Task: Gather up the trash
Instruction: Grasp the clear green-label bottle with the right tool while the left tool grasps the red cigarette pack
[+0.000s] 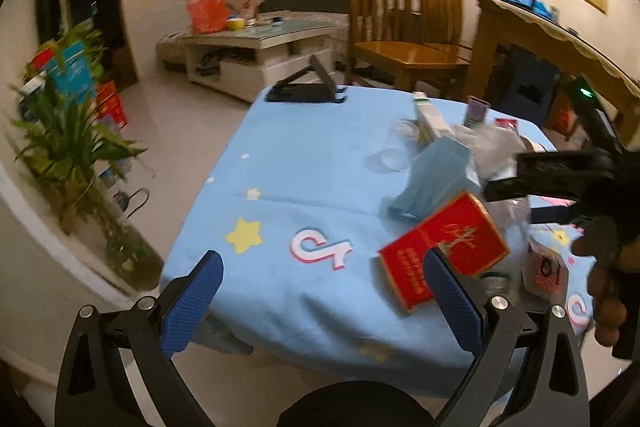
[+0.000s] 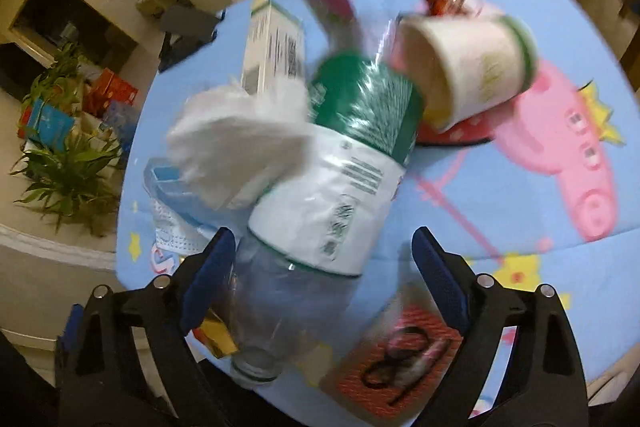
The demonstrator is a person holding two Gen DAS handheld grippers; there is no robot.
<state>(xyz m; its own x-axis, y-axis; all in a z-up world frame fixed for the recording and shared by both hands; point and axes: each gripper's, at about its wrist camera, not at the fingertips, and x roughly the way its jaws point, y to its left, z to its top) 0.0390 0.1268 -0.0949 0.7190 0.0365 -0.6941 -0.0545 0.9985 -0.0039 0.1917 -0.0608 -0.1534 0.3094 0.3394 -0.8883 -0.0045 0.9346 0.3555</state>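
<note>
Trash lies on the blue cartoon tablecloth [image 1: 304, 167]. In the right wrist view a clear plastic bottle [image 2: 340, 155] with a green and white label lies on its side, its neck pointing toward me. My right gripper [image 2: 324, 275] is open and straddles the bottle's clear lower part; the right pad stands apart from it. Around the bottle are a crumpled white tissue [image 2: 236, 139], a tipped paper cup [image 2: 468, 67], a white carton [image 2: 272, 43], a blue face mask [image 2: 172, 219] and a red patterned packet [image 2: 400, 359]. My left gripper [image 1: 320, 299] is open and empty over the table's near edge, beside a red packet [image 1: 440, 247].
A black phone stand [image 1: 308, 87] sits at the table's far edge, and a clear cup [image 1: 398, 147] stands near the mask [image 1: 432, 179]. A potted plant [image 1: 68, 147] stands at the left, with wooden chairs [image 1: 400, 39] and a coffee table [image 1: 256, 43] behind. A hand [image 1: 608, 267] holds the right gripper [image 1: 552, 175].
</note>
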